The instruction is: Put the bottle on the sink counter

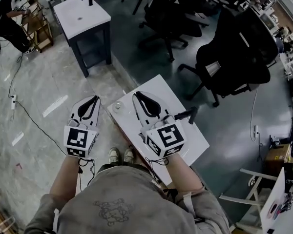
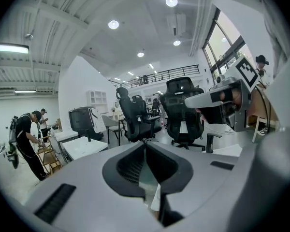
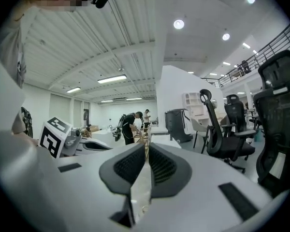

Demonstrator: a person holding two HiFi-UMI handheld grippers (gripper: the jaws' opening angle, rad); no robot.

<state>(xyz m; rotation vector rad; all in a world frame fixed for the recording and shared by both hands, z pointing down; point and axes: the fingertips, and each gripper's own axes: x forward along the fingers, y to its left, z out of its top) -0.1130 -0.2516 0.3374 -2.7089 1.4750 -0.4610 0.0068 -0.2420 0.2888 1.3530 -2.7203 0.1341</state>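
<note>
In the head view both grippers are held side by side over the near end of a small white table (image 1: 185,135). My left gripper (image 1: 94,98) is past the table's left edge, above the floor, its jaws shut with nothing between them. Over the tabletop, my right gripper (image 1: 136,95) is also shut and empty. A small round clear thing (image 1: 118,106), possibly a bottle seen from above, stands on the table's left corner between the two grippers. In their own views the left gripper (image 2: 145,146) and right gripper (image 3: 147,149) have their pads together. No bottle shows there.
A black upright fitting (image 1: 188,114) stands on the table beside my right gripper. Black office chairs (image 1: 234,57) crowd the far right. Another white table (image 1: 83,16) stands at the back left, near a person (image 1: 7,21) at a wooden rack. Cables (image 1: 34,121) run across the floor.
</note>
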